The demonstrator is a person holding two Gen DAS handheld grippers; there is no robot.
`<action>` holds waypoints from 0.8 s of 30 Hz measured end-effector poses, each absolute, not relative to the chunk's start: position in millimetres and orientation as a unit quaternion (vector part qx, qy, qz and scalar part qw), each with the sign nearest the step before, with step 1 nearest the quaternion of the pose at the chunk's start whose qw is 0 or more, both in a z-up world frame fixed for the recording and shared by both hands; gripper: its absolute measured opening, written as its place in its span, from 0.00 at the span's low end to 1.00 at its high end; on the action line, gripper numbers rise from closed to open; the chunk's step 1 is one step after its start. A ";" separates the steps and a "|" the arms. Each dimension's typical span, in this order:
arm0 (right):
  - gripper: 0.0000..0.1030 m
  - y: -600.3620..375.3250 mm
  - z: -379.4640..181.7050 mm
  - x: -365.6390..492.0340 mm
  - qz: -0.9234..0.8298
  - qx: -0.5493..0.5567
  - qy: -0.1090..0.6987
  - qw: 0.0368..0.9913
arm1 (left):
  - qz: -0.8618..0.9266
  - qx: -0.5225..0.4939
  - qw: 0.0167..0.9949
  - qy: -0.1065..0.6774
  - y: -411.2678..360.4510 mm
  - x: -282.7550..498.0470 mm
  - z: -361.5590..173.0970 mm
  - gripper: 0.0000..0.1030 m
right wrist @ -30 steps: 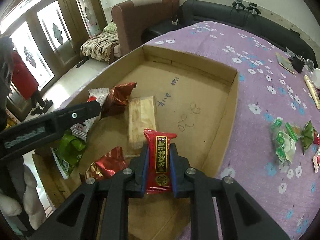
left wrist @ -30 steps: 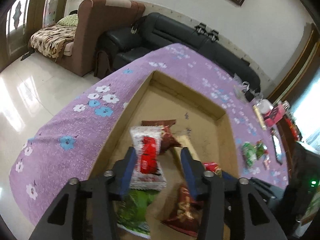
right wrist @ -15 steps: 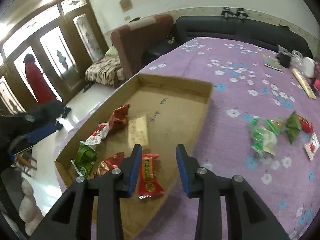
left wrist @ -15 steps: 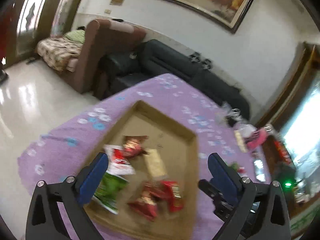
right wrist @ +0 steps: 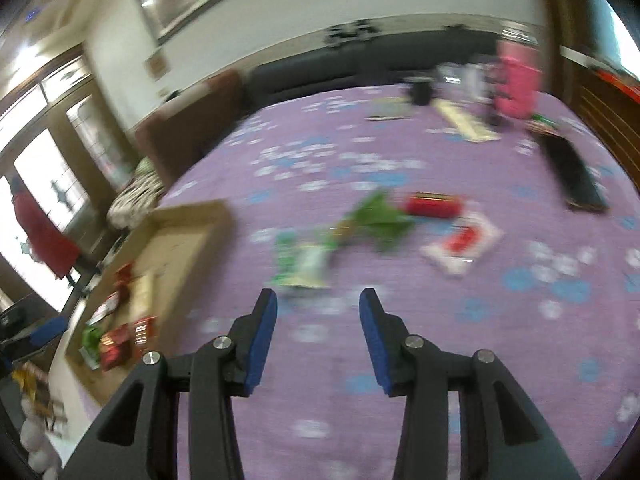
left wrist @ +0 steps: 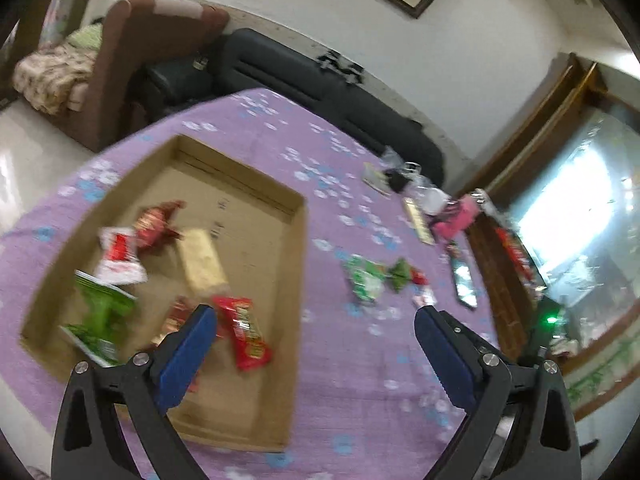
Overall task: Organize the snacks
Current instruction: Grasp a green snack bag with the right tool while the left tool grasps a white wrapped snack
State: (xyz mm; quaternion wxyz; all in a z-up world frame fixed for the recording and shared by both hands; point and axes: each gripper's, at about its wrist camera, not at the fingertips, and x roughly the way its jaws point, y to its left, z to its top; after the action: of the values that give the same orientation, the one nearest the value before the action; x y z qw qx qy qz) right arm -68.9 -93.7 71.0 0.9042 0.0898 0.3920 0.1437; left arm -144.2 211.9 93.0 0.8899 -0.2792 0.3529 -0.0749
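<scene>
We note the purple flowered tablecloth (left wrist: pixel 360 400) carrying the shallow brown cardboard tray (left wrist: pixel 294 320) at left, six snack packets inside, the red wrapped bar (left wrist: pixel 244 330) nearest its right wall. Loose green and red packets (right wrist: pixel 376 220) lie on the cloth to the right. Left gripper (left wrist: pixel 316 334) is fully spread and empty; right gripper (right wrist: pixel 318 316), jaws just opening, partly apart and empty.

blur: right wrist view smeared, loose snack packets (right wrist: pixel 372 220) unreadable | hidden: left tongs (left wrist: pixel 312 320) finger (left wrist: pixel 188 356) covers one red packet (left wrist: pixel 176 320) in the cardboard tray (left wrist: pixel 298 280) | cut off: worktop (right wrist: pixel 520 320) at picture edge
</scene>
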 end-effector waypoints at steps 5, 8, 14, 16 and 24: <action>0.40 -131.1 58.9 -51.1 0.105 0.110 0.409 0.900 | -0.099 -0.257 0.883 0.381 185.1 -134.8 83.4 0.97; 0.40 -133.1 56.2 -33.4 0.113 0.119 0.407 0.898 | -0.104 -0.246 0.882 0.388 176.7 -135.4 79.9 0.97; 0.47 -96.5 60.6 20.4 0.128 0.063 0.397 0.907 | -0.107 -0.233 0.882 0.396 171.6 -138.8 76.1 0.96; 0.49 -83.8 55.4 38.7 0.125 0.035 0.405 0.905 | -0.111 -0.234 0.881 0.396 172.3 -140.7 76.4 0.95; 0.42 -63.3 21.3 70.2 0.128 0.002 0.447 0.885 | -0.104 -0.218 0.880 0.409 167.4 -139.5 73.9 0.95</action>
State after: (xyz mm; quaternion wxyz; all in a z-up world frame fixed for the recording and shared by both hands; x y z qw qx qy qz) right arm 70.2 -63.3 21.3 0.8854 0.0018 0.4469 0.1276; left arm -139.5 167.4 73.9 0.8799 -0.2178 0.4093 -0.1039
